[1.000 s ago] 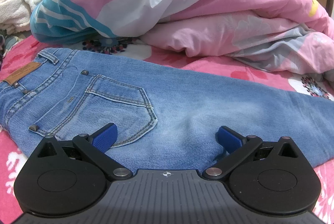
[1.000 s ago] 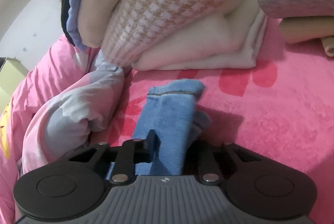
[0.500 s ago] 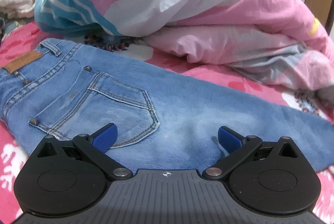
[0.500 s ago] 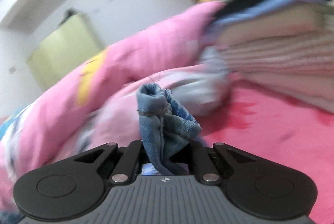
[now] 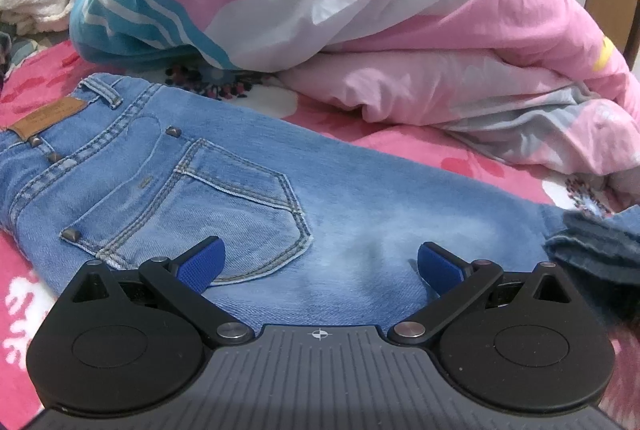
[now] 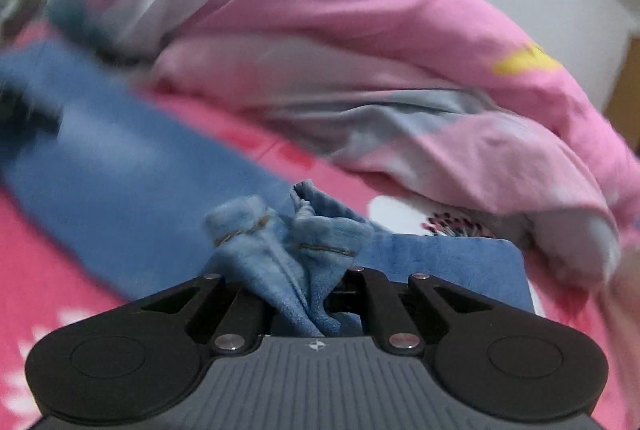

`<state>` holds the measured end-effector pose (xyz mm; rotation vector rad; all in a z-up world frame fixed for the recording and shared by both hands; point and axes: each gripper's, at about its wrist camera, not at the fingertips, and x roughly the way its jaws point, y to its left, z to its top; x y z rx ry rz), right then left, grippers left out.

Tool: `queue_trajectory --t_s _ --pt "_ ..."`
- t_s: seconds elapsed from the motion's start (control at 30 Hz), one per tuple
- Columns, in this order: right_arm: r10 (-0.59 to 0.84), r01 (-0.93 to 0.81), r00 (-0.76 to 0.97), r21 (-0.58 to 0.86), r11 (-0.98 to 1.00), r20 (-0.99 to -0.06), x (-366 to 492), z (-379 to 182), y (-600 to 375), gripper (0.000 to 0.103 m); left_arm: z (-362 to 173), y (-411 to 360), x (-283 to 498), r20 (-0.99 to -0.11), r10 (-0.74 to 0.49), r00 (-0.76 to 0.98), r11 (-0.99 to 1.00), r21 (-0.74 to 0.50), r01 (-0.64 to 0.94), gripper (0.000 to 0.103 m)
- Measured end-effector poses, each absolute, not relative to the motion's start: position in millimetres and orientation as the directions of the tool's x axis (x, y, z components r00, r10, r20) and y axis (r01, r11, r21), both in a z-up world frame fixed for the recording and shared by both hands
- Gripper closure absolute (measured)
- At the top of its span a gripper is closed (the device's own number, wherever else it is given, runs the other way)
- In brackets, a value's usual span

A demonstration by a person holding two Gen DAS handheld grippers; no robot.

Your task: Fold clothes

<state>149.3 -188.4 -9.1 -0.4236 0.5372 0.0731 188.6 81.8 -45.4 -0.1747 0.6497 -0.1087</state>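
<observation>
Currently right gripper (image 6: 306, 294) is clamped on the bunched hem of the jeans (image 5: 360, 222), which lie flat on the pink bedsheet (image 5: 420, 145); left gripper (image 5: 320, 264) hovers over them, jaws wide.

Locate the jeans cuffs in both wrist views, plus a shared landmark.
Left wrist: cuffs at the far right edge, dark, lifted over the jeans.
Right wrist: cuffs bottom centre, bunched in the shut right gripper.
Shared landmark: pink duvet behind the jeans.
</observation>
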Motion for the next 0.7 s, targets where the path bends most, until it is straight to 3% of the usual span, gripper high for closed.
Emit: queue_trajectory --t_s 0.1,0.23,0.4,0.5,0.57,0.7 --pt "-0.072 -0.206 0.871 -0.493 0.845 -0.486 140 -18 -172 0.086 -46 80 189 -0.593 -0.144 0.792 0.983 -0.178 0.045 0.0" --pt "-0.024 -0.267 0.875 -0.523 0.809 -0.483 128 -16 -164 0.073 -46 80 189 -0.592 -0.141 0.793 0.984 -0.173 0.046 0.0" --pt "0.166 -0.365 0.858 -0.352 0.862 -0.485 100 13 -172 0.064 -46 80 189 -0.592 -0.139 0.794 0.985 -0.169 0.047 0.0" --pt "0.251 -0.365 0.861 -0.194 0.911 -0.442 90 36 -192 0.064 -46 80 189 -0.592 -0.138 0.794 0.985 -0.167 0.047 0.0" --pt "0.221 -0.32 0.875 -0.173 0.931 -0.431 92 41 -200 0.064 -46 80 189 -0.592 -0.139 0.794 0.985 -0.168 0.047 0.0" --pt "0.177 -0.302 0.85 -0.184 0.935 -0.497 103 29 -202 0.065 -46 82 189 -0.591 -0.144 0.794 0.984 -0.172 0.051 0.0"
